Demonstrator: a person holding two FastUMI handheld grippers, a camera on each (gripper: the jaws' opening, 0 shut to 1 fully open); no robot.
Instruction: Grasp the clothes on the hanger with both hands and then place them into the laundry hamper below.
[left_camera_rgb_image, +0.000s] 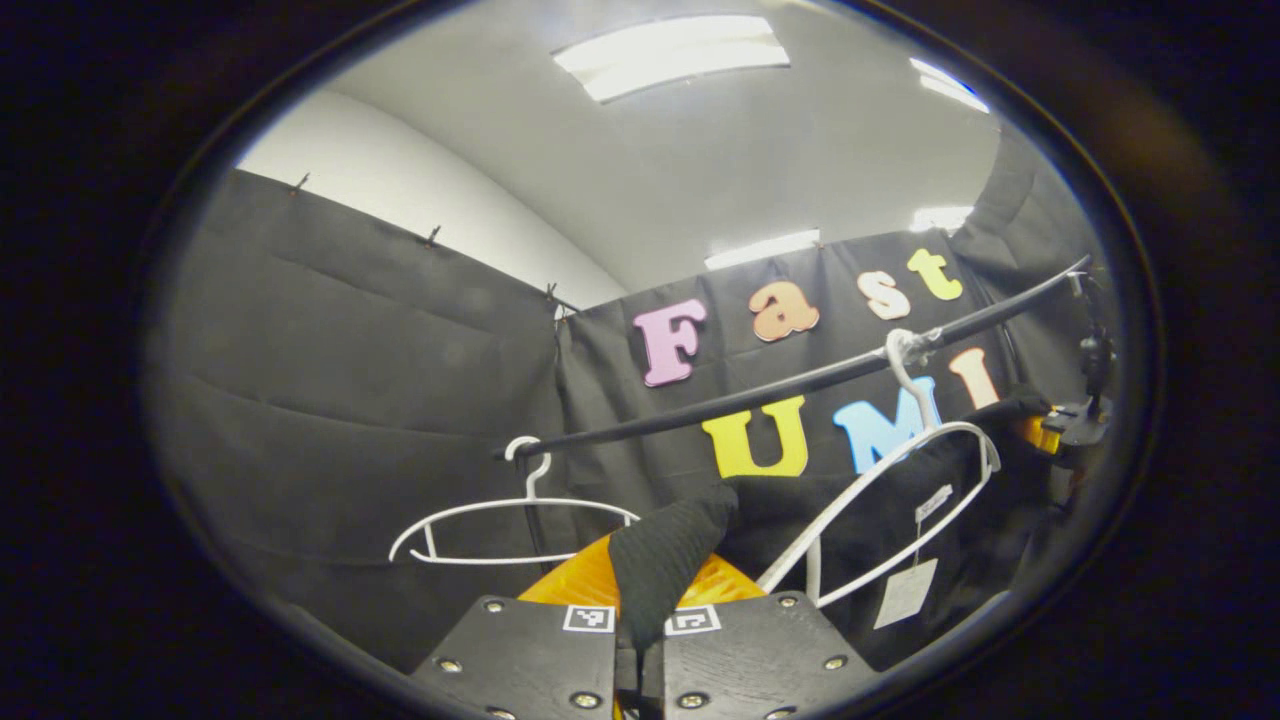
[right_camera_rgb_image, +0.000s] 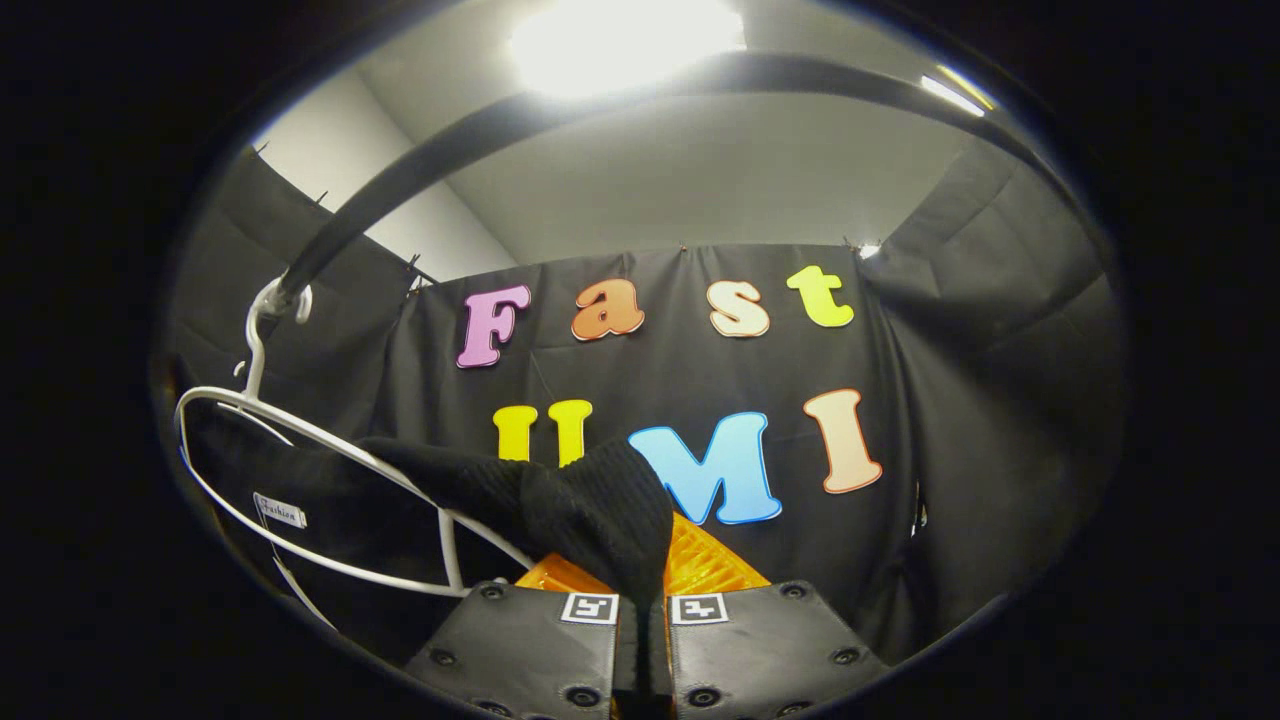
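black cloth walls (left_camera_rgb_image: 330, 400), ceiling lights (left_camera_rgb_image: 670, 55)

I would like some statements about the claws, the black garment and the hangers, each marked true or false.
1. The left claw is shut on the black garment. True.
2. The right claw is open and holds nothing. False: it is shut on a fold of the garment.
3. The garment's hanger hooks over the rail. True.
4. The second hanger carries a shirt. False: it is bare.
5. The garment is red. False: it is black.
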